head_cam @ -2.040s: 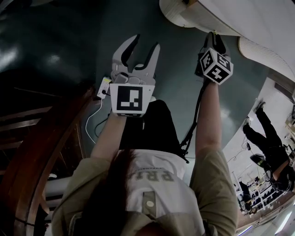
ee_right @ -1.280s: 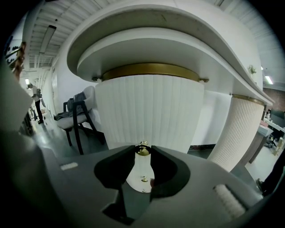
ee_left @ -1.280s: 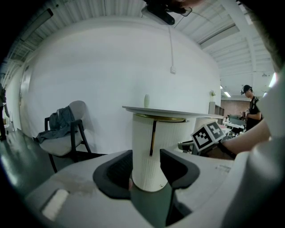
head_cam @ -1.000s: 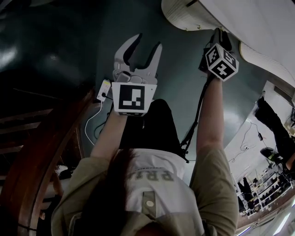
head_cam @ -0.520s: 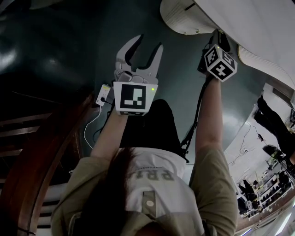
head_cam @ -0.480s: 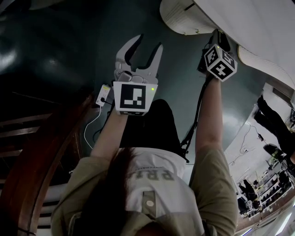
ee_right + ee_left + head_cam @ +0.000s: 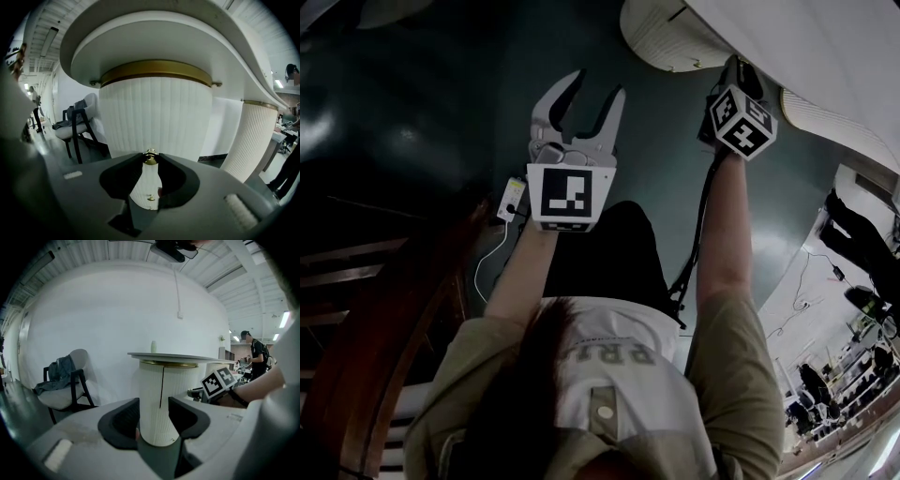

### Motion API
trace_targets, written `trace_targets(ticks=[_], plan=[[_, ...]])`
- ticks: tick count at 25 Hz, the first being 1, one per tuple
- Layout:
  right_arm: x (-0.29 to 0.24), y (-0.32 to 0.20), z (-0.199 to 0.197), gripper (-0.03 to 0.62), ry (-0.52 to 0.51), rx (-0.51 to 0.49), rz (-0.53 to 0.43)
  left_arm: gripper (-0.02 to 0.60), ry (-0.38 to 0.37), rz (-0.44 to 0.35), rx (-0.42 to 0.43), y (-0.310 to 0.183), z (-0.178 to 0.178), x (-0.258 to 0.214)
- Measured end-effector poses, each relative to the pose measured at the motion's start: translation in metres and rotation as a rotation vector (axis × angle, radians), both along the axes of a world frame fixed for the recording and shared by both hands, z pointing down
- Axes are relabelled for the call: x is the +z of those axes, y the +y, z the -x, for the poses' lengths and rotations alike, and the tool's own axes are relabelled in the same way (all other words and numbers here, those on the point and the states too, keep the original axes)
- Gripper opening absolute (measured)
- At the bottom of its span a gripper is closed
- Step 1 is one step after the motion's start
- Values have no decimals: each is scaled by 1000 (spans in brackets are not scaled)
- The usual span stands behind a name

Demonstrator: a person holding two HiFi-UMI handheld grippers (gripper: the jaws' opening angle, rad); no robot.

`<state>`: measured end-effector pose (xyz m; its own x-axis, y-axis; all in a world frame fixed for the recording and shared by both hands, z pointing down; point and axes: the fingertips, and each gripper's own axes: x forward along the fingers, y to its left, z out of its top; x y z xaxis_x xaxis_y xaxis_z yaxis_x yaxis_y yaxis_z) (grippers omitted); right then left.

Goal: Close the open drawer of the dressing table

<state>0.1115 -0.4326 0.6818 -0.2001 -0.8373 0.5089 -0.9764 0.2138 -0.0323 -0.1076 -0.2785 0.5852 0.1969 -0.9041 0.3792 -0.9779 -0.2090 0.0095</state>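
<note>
The dressing table's white fluted drawer front (image 7: 154,117) fills the right gripper view under the curved white table top (image 7: 187,33). My right gripper (image 7: 150,158) is shut on the drawer's small gold knob (image 7: 150,156), its dark jaw tips pinching it from both sides. In the head view the right gripper (image 7: 736,80) reaches up to the rounded drawer (image 7: 661,37) at the top right, its jaws hidden behind its marker cube. My left gripper (image 7: 595,86) hangs open over the dark floor, nothing between its fingers, away from the table.
A fluted white table leg (image 7: 251,140) stands right of the drawer. A chair with clothes on it (image 7: 65,385) is at the left by the wall. Another person (image 7: 257,359) stands far right. A dark wooden railing (image 7: 384,319) curves at my left; a cable lies on the floor.
Both grippers keep their places, the right one still on the knob. The person in the background at the right has shifted.
</note>
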Motion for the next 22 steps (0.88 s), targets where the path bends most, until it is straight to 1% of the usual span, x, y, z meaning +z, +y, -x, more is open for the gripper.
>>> trace_targets(ticks=[6,7,9,10,17,22], plan=[[-1,2,8,112,19,8,-43,206,-12,-19,16,-1,8,-12],[-4,2,8,129,22,5,-55,206,-14,-17,17,1,7,-16],[-12,7,7,224,10,-4,-68,206,-21,-14,18,5,4,-28],[-17,11,5,241,-1,-6,-66,205,-25,-12,19,8,1,-35],[-55,59,1,247,-31,15,-6,206,-38,1,26,32,-4,-100],[-119,109,-12,247,-53,31,0,206,-53,-3,28,55,-11,-171]])
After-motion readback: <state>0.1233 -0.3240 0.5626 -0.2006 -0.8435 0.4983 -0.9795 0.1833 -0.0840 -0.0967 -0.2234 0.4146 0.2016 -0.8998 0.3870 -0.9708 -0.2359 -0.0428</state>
